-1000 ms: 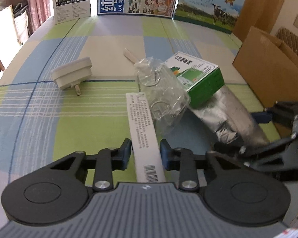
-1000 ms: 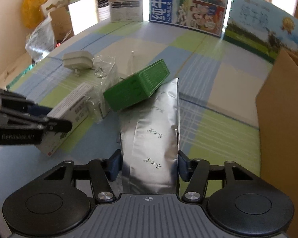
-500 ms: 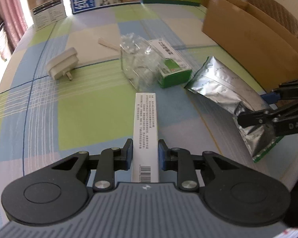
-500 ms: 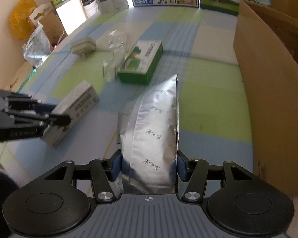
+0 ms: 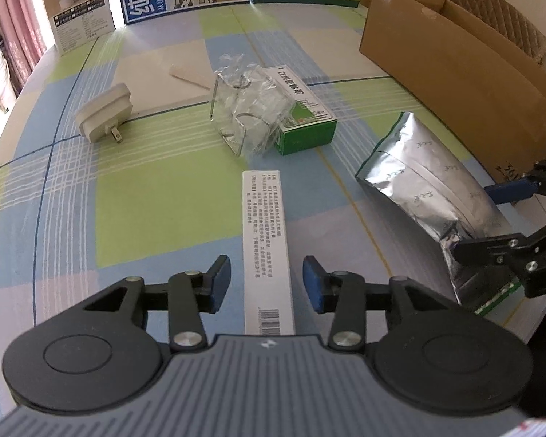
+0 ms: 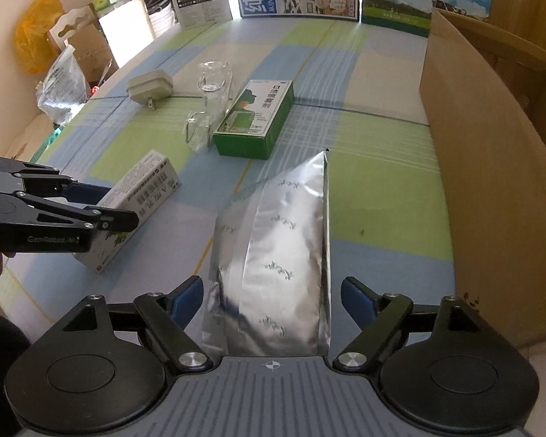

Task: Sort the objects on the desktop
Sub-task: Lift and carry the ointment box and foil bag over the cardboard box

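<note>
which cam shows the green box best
The right wrist view: the green box lies unobstructed, its printed top and front side visible. In the left wrist view, the crumpled clear plastic bag covers part of it.

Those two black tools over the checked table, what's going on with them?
A person is tidying the table with a hand-held tool in each hand. The left tool is open around a long white box lying on the checked cloth. The right tool is open around a silver foil pouch. A green box, a crumpled clear bag and a white plug adapter wait further back, beside a large cardboard box.
</note>
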### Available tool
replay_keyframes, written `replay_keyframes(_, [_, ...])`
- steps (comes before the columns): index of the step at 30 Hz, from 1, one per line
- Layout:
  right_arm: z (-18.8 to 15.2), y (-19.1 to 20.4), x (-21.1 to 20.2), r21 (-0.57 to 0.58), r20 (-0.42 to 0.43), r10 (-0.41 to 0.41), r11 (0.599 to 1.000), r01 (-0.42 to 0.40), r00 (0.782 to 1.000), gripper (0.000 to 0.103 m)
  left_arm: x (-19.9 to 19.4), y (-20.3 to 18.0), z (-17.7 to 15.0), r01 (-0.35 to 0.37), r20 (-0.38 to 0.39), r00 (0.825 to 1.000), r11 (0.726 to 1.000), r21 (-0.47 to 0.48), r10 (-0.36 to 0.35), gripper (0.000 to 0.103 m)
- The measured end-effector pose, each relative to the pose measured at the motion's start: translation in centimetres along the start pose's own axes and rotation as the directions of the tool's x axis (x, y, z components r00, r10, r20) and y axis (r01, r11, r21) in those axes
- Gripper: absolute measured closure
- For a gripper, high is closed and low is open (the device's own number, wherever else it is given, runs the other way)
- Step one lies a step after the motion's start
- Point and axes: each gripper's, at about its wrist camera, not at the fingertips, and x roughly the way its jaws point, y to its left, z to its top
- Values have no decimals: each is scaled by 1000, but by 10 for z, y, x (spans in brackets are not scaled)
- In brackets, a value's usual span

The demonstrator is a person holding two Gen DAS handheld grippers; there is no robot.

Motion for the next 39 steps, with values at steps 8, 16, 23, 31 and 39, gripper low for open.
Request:
replay_keyframes(8, [7,3,16,-5,-24,-5,1000,4,1000,22,11,-1,7,-15,-18,1000,1000,-15,15,67])
replay_keyframes(16, [13,3,31,2,-69,-11,1000,11,998,23,17,-3,3,-20,-29,999,1000,-23,19,81])
replay_keyframes(23, [12,2,31,24,-60,0,1000,1,998,37,17,-4,2,-18,-29,999,1000,-19,17,81])
replay_keyframes(31, [11,2,28,27,-48,-12,1000,14,999,50,17,-3,2,-17,-28,999,1000,-25,16,81])
replay_keyframes(39, [11,2,19,34,-23,-10,999,11,1000,50,15,-5,3,-17,-27,1000,1000,-24,16,81])
